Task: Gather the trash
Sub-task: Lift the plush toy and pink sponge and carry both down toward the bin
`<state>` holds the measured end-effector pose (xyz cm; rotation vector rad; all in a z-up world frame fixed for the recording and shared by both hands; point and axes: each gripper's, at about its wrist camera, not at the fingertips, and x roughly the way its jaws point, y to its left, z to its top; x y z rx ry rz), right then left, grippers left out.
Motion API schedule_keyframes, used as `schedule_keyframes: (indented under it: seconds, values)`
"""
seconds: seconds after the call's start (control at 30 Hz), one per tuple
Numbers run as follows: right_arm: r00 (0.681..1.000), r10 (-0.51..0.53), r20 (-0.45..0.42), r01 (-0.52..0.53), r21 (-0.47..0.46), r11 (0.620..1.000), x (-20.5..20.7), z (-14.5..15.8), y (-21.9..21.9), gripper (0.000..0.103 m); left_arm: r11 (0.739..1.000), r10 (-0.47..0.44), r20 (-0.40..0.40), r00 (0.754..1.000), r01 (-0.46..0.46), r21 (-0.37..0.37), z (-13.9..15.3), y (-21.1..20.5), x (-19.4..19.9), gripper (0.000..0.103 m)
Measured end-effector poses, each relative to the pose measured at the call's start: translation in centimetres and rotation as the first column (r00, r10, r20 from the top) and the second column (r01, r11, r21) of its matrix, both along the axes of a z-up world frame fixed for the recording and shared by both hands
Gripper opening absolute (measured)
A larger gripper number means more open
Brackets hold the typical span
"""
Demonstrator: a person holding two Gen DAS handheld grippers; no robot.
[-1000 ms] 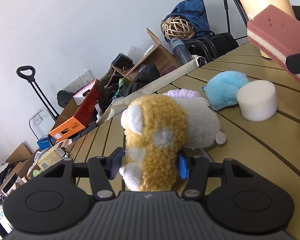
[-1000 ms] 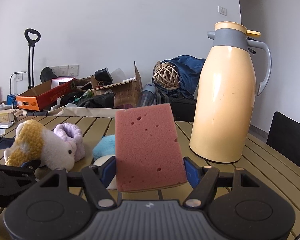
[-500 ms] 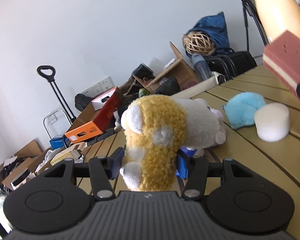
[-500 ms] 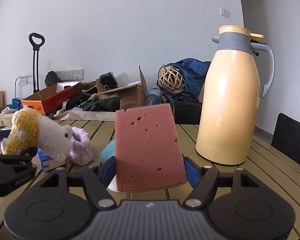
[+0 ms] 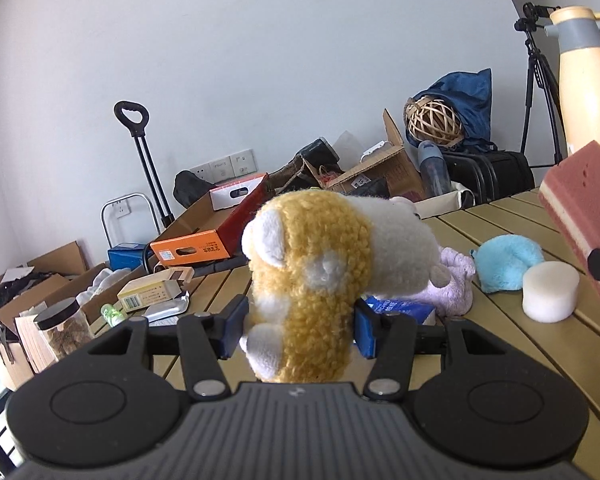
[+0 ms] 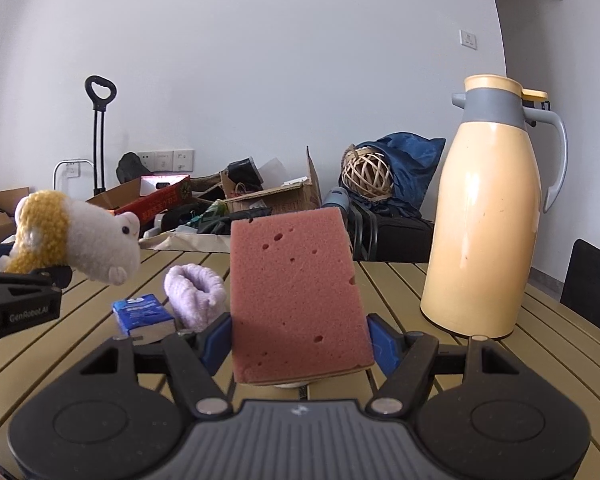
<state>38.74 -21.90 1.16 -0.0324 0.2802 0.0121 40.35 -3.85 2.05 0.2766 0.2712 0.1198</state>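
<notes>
A lived-in room of a home, used partly for storage. Ahead of the left claw [image 5: 298,330] a slatted yellow bench [image 5: 520,364] carries household odds and ends, with a tall cream thermos jug [image 6: 486,208] ahead and right of the right claw [image 6: 300,344]. Beyond the bench, along a plain white wall with wall sockets [image 5: 224,166], lie open cardboard boxes [image 5: 376,170], a folding hand trolley [image 5: 140,168], a woven rattan ball [image 6: 367,176], a blue bag [image 6: 410,168] and a camera tripod [image 5: 540,80].

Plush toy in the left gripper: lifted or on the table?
Lifted: the plush toy, clamped in the left gripper, hangs clear above the table.
</notes>
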Motion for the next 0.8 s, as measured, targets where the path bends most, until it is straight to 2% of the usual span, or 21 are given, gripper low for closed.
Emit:
schedule_keyframes:
  seconds: [0.2, 0.5, 0.8]
  values:
    - [1.0, 0.019, 0.016, -0.019, -0.015, 1.0, -1.9, 0.1, 1.5, 0.069, 0.999, 0.011, 0.002, 1.0, -0.011, -0.035, 0.5, 0.9, -1.9, 0.055]
    - [0.999, 0.044, -0.024, -0.044, -0.002, 0.999, -4.8, -0.4, 2.6, 0.069, 0.998, 0.024, 0.032, 0.999, -0.022, -0.063, 1.4, 2.1, -5.3, 0.055]
    - [0.997, 0.05, -0.054, -0.05, 0.006, 0.999, -8.3, -0.1, 2.9, 0.069, 0.988, 0.043, 0.011, 0.999, -0.041, -0.149, 1.3, 3.6, -9.8, 0.055]
